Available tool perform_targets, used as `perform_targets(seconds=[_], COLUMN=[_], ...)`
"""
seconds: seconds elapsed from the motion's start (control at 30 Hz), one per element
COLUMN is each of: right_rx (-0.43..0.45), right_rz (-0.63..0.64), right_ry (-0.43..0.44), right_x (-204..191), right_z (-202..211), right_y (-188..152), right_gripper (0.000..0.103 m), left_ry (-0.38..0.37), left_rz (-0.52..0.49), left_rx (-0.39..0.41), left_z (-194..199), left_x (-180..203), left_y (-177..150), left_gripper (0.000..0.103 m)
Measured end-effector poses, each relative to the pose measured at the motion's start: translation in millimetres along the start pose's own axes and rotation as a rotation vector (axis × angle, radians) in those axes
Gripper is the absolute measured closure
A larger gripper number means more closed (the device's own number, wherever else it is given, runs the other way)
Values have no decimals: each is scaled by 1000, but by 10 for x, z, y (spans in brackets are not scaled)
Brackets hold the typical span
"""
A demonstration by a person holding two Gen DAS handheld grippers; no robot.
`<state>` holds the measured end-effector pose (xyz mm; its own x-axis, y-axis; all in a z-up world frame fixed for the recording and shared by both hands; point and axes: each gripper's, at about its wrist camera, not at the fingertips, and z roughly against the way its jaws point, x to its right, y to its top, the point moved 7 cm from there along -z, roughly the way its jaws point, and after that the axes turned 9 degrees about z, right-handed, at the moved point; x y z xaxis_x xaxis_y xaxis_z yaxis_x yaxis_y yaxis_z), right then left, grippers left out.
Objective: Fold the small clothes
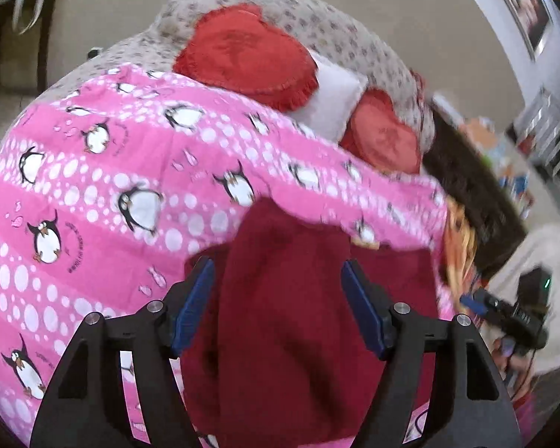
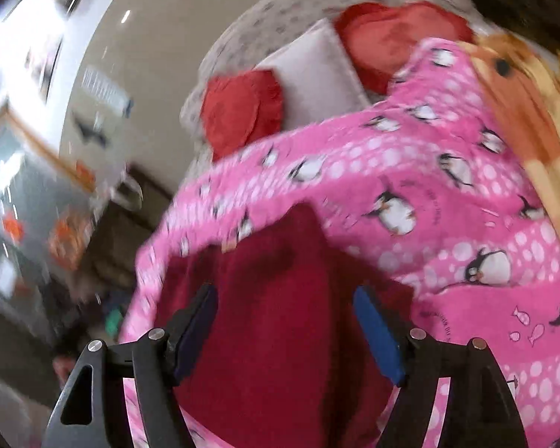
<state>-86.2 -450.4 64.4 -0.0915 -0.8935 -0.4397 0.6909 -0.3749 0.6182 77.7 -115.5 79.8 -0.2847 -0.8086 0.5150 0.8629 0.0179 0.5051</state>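
A dark red garment (image 1: 291, 317) lies bunched on a pink penguin-print bedsheet (image 1: 93, 186). My left gripper (image 1: 276, 306) is open, its blue pads on either side of the red cloth, just above it. In the right wrist view the same red garment (image 2: 280, 328) fills the space between the fingers of my right gripper (image 2: 285, 332), which is also open and close over the cloth. The pink sheet (image 2: 448, 224) lies to the right there. My right gripper also shows at the right edge of the left wrist view (image 1: 504, 313). Both views are motion-blurred.
Two red heart cushions (image 1: 246, 56) and a white pillow (image 1: 336, 100) lie at the far end of the bed on a grey patterned cover (image 1: 317, 22). An orange soft toy (image 2: 522, 112) lies at the right. A dark headboard (image 1: 474, 194) and room furniture stand beyond.
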Motion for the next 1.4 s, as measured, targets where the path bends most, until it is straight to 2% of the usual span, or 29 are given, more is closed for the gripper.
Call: perform_targets(seconds=[0.03,0.07,0.1,0.13,0.17,0.2,0.27,0.37,0.43,0.47,0.53,0.63,0.67,0.77,0.83,0.93,1.0,1.13,1.3,1.4], right_rx=[-24,-62,-86,-100,-119,-136,-142,-117,-96,-100,-132,-182,-190,-190,-155,-109,-122,-196,-177,-216], right_rz=[20,43,51,49,46,44,35,21,43,55,65,74,80,90,109,112,82,56,46,53], right_ry=[-39,-119,-176,-195,-194,-199,-204,-166,-135,-115,-93,-94,-101,-78,-89,-94,-98,-129,-132,-159], right_x=[-28,-15,20,58,97,132,223,182,107,65,-21,-29,-27,-96,-149,-193,-105,-4,-33,-7], right_z=[-61,-192,-305,-394,-503,-599,-697,-489,-286,-193,-92,-64,-78,-173,-89,196,259,123,303,233], right_y=[-57,-112,-163,-189,-224,-247,-262,-268,-368,-475,-715,-1053,-1125,-1188,-1158,-1198,-1322,-1578,-1582,-1624], right_gripper=[31,31,40,47,64,71,71,70,57,51,51,51,55,94,95,97,97,97,97,97], left_ry=[11,34,62,94,137,160,184,138,112,105,102,115,119,130,112,92,96,111,53,49], left_rz=[-14,-26,-33,-37,-44,-48,-44,-28,-34,-39,-50,-45,-37,9,36,14,-16,-41,-34,-64], left_rx=[-29,-60,-76,-90,-121,-140,-166,-138,-113,-95,-80,-100,-111,-141,-145,-130,-139,-153,-117,-143], left_z=[-84,-193,-286,-383,-535,-614,-709,-498,-289,-166,-16,71,71,65,122,263,270,201,228,119], left_x=[21,26,11,-20,-75,-104,-175,-157,-151,-173,-222,-334,-376,-487,-494,-485,-483,-512,-462,-422], left_y=[-85,-180,-241,-293,-369,-417,-479,-485,-507,-544,-641,-811,-871,-1037,-1114,-1246,-1326,-1407,-1317,-1330], left_gripper=[33,33,33,33,33,33,33,33,33,33,33,33,33,33,33,33,33,33,33,33])
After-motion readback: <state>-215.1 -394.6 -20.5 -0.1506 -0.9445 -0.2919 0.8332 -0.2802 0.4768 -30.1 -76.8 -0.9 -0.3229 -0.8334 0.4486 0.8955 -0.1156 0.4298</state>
